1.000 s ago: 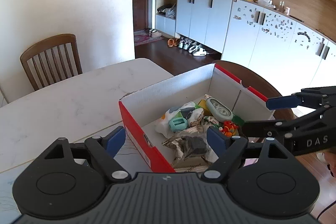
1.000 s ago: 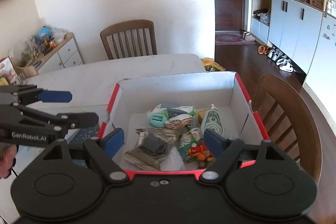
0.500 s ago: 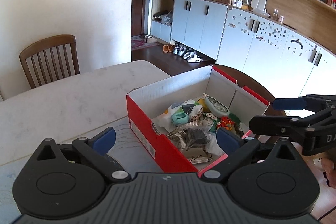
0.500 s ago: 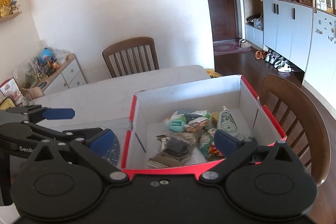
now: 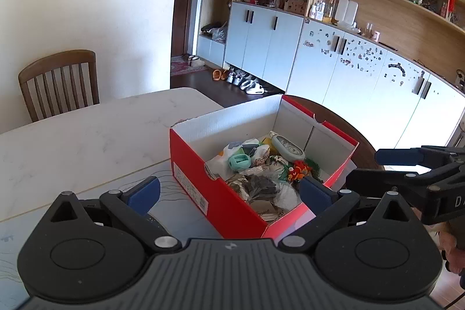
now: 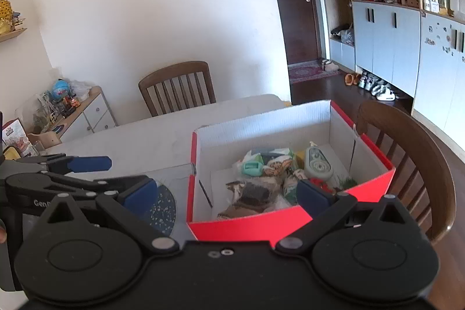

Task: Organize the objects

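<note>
A red cardboard box [image 5: 191, 179] with white inside stands on the white table; it also shows in the right wrist view [image 6: 247, 225]. It holds several small items: a teal piece [image 5: 239, 161], a grey-green oval gadget [image 5: 287, 148], crumpled dark wrappers [image 5: 258, 185], an orange toy [image 5: 298, 169]. My left gripper [image 5: 229, 192] is open and empty, above the box's near left corner. My right gripper [image 6: 226, 192] is open and empty, above the box's near wall. Each gripper appears in the other's view, the right one [image 5: 407, 164] and the left one [image 6: 72, 173].
A wooden chair [image 6: 407, 159] stands against the box's right side. Another chair [image 5: 58, 83] stands at the table's far edge. A dark speckled round mat [image 6: 162, 205] lies left of the box. A sideboard with toys [image 6: 66, 112] stands at the far left wall.
Both grippers have pulled back and up from the box, so the box now lies farther ahead and more of its outer walls shows. Both stay open.
</note>
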Available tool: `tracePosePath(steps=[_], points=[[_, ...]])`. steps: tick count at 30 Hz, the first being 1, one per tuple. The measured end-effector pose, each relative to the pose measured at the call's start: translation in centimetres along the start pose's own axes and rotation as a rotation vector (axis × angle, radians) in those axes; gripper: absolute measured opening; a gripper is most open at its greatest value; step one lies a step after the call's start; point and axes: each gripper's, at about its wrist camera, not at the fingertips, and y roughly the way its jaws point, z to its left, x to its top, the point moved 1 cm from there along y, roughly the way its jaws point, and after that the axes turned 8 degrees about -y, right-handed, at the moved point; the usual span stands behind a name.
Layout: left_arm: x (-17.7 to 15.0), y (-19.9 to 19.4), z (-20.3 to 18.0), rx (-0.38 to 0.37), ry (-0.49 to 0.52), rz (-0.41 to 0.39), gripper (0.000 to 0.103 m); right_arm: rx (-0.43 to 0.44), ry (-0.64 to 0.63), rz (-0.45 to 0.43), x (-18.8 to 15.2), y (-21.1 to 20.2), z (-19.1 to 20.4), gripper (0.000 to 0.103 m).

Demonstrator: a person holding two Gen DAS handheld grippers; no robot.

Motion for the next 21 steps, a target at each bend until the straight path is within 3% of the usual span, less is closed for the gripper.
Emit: tracePosePath(steps=[21], points=[[-0.36, 0.01, 0.56, 0.028, 0.015, -0.015, 0.103, -0.018, 0.032, 0.011, -0.95, -0.31, 0.57, 0.102]])
